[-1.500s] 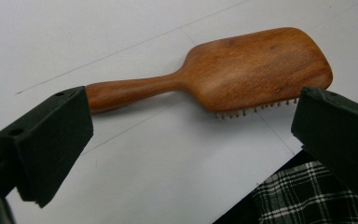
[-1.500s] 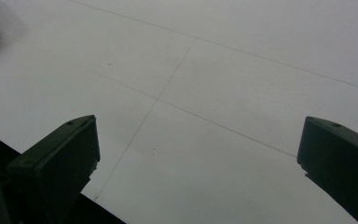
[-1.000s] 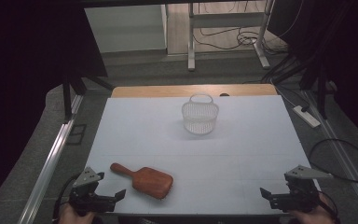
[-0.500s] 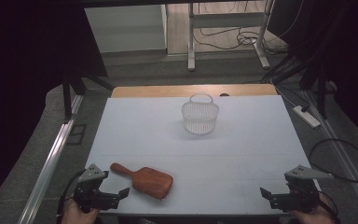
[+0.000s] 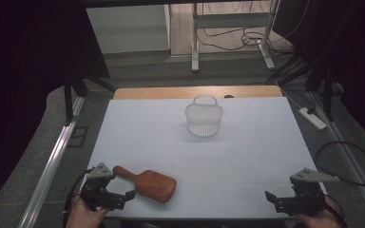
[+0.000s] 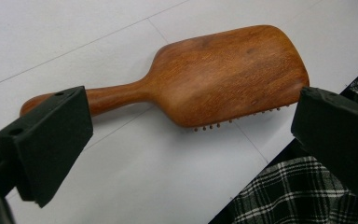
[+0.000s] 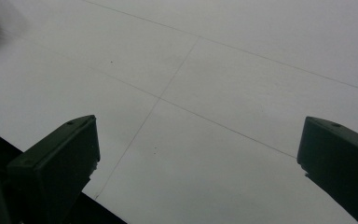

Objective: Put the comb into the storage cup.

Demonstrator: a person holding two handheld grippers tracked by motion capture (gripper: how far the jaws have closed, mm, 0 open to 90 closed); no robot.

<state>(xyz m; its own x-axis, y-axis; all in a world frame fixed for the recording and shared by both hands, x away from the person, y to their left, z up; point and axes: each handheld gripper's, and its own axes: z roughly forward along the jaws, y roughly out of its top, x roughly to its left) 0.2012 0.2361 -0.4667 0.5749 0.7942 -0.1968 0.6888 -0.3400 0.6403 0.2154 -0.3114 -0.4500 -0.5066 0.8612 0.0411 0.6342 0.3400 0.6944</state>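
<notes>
**Left tongs at the hairbrush**

Left tongs (image 5: 123, 195) gape wide beside the wooden hairbrush (image 5: 149, 183), bristles down at the table's (image 5: 247, 156) near-left edge. Right tongs (image 5: 272, 198) gape wide over bare table. Farther back stands a white basket (image 5: 204, 118).

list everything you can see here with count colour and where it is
hairbrush: 1, reddish-brown wood, near left part of the table, bristles down, handle toward the left gripper
basket: 1, white openwork with a loop handle, upright at the far middle of the table
table: 1, white top with a wooden strip along its far edge
power strip: 1, white, on the floor right of the table
desk legs: pale metal, on the floor beyond the table, cables beside them
left gripper: 1, black, near left corner, jaws open, just short of the hairbrush
right gripper: 1, black, near right corner, jaws open over bare table
hand: 2, at the near edge, one on each gripper
</notes>
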